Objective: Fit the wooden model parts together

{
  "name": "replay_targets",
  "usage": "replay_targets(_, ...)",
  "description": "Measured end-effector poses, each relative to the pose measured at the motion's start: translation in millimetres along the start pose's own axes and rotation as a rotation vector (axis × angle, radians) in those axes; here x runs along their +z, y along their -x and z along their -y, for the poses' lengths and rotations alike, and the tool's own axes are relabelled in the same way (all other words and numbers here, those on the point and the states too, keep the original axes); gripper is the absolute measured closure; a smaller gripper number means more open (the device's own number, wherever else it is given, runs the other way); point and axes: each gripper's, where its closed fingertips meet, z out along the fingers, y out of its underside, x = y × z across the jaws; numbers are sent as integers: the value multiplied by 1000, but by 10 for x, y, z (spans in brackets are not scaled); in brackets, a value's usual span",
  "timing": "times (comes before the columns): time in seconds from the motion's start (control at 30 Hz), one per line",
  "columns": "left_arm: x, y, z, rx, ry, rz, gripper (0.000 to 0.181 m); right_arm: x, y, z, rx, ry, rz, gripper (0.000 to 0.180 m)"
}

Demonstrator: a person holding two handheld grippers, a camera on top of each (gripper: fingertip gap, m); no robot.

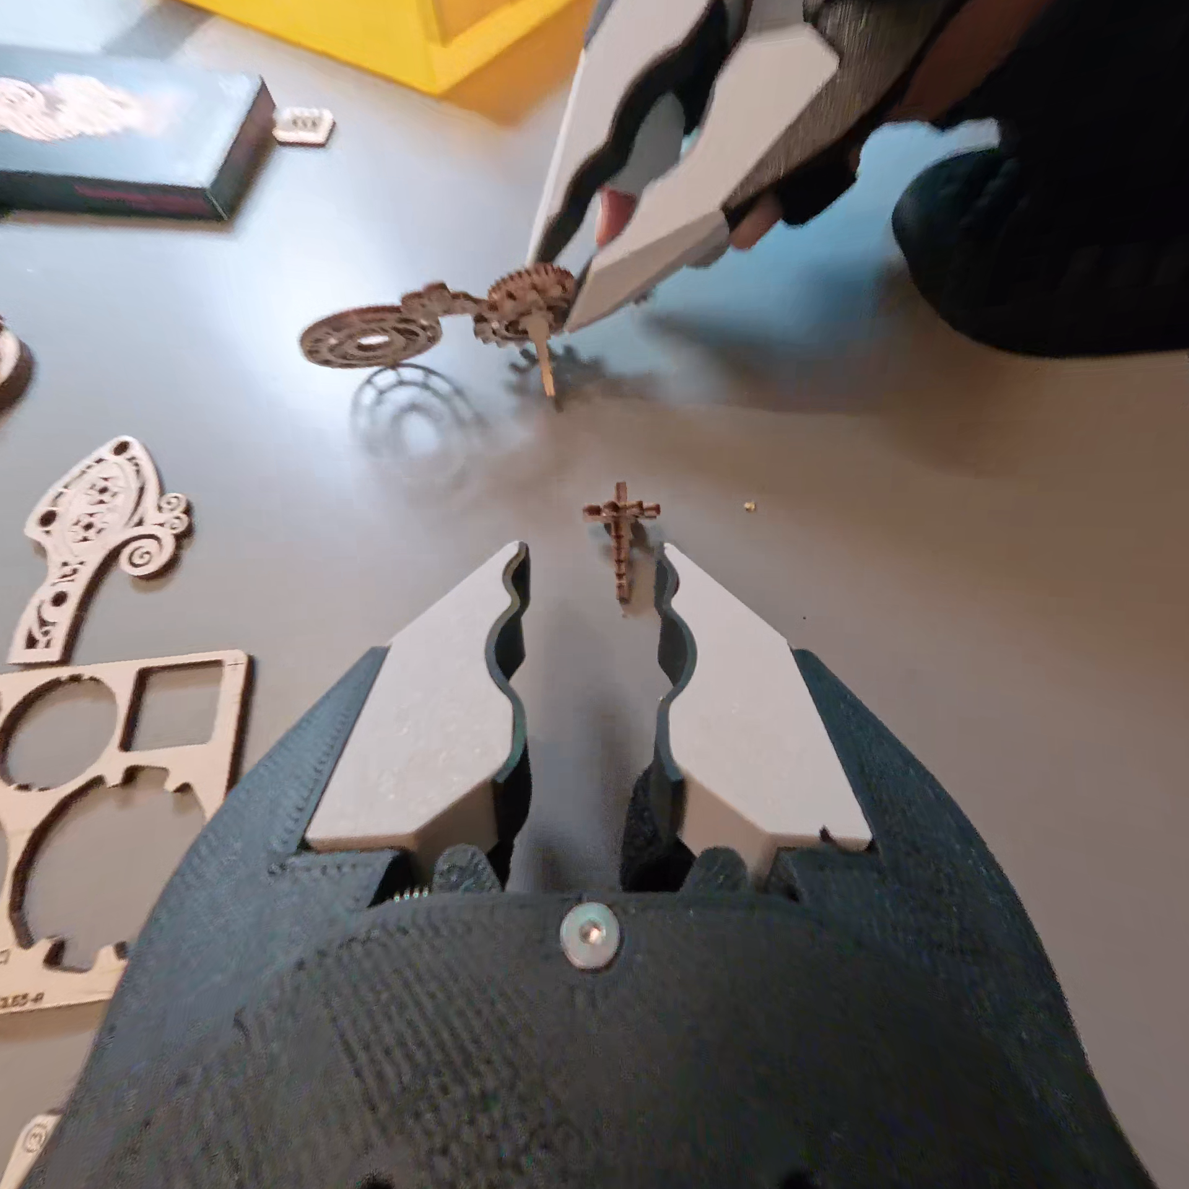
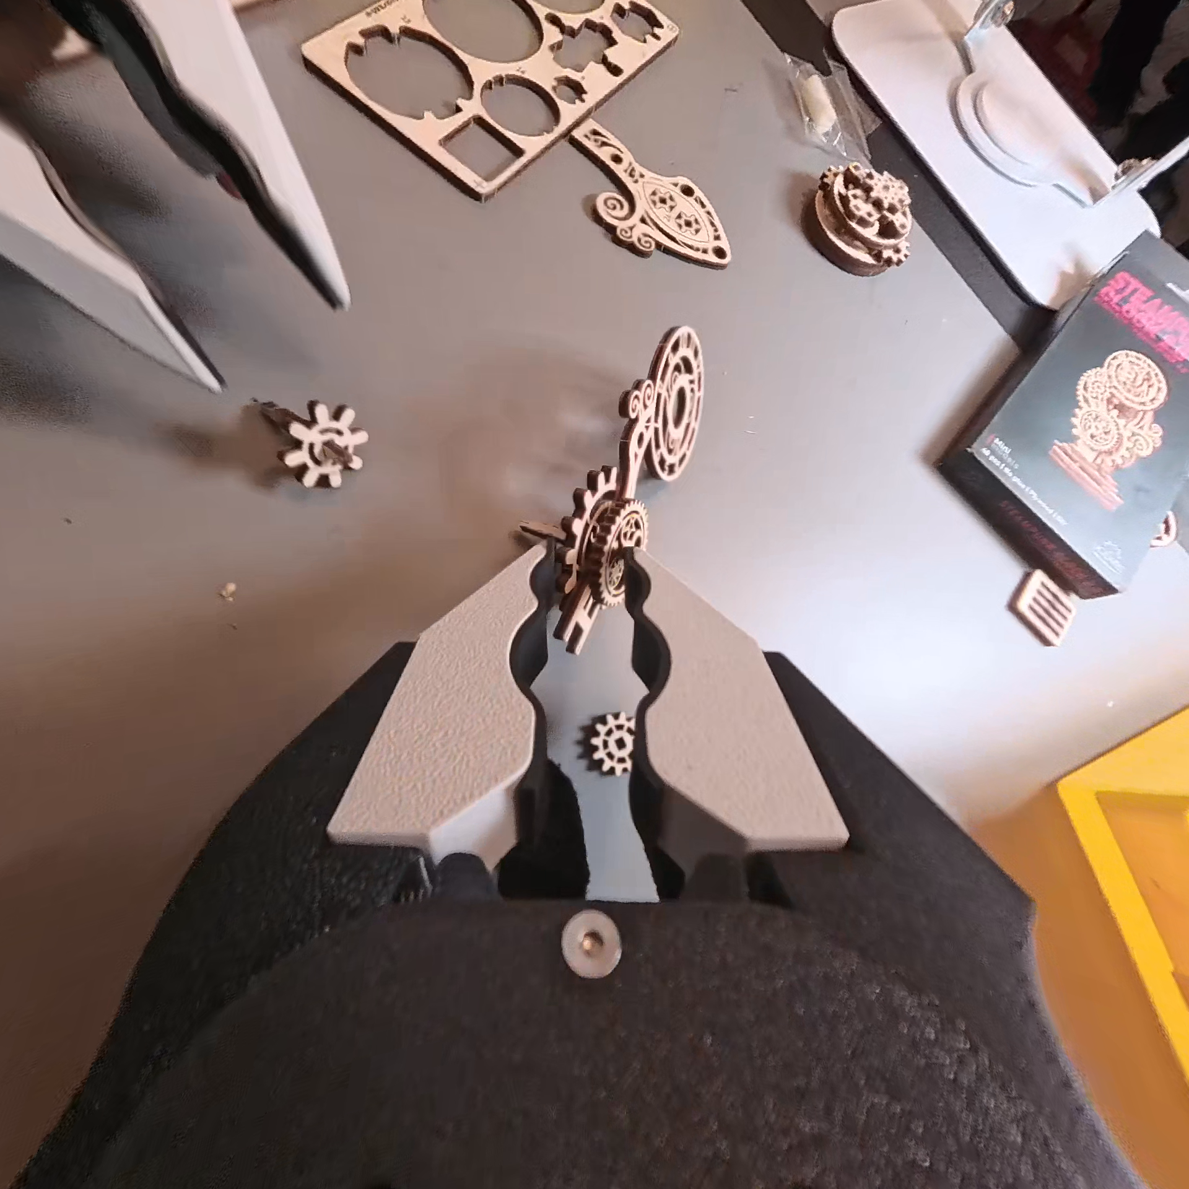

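My right gripper (image 2: 592,566) is shut on a wooden gear assembly (image 2: 611,540), a carved arm with stacked gears and a round openwork disc (image 2: 679,402) at its far end. It holds the assembly above the grey table. In the left wrist view the same gripper (image 1: 572,289) and assembly (image 1: 450,315) show farther off. My left gripper (image 1: 595,560) is open and empty, low over the table. A small toothed wheel on an axle (image 1: 621,521) lies just beyond its tips, near the right finger. It also shows in the right wrist view (image 2: 322,444). A tiny gear (image 2: 611,743) lies on the table under my right gripper.
A cut-out plywood sheet (image 2: 412,77) and an ornate flat piece (image 2: 669,219) lie nearby; they also show at the left in the left wrist view (image 1: 129,720). A round gear base (image 2: 859,219), the dark kit box (image 2: 1055,450), a slotted square (image 2: 1042,608) and a yellow bin (image 2: 1132,856) lie around. Left tips and right tips are each some 15 cm from the ornate flat piece (image 2: 669,219). It is also in sight in the left wrist view (image 1: 111,505).
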Motion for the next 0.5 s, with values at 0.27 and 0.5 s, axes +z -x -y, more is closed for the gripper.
replay_targets(0.27,221,-86,-136,52,125,-29,164,-45,34,13,183,-64,96,171)
replay_targets(0.5,206,-9,-38,-67,70,-33,178,-44,30,9,219,-80,116,171)
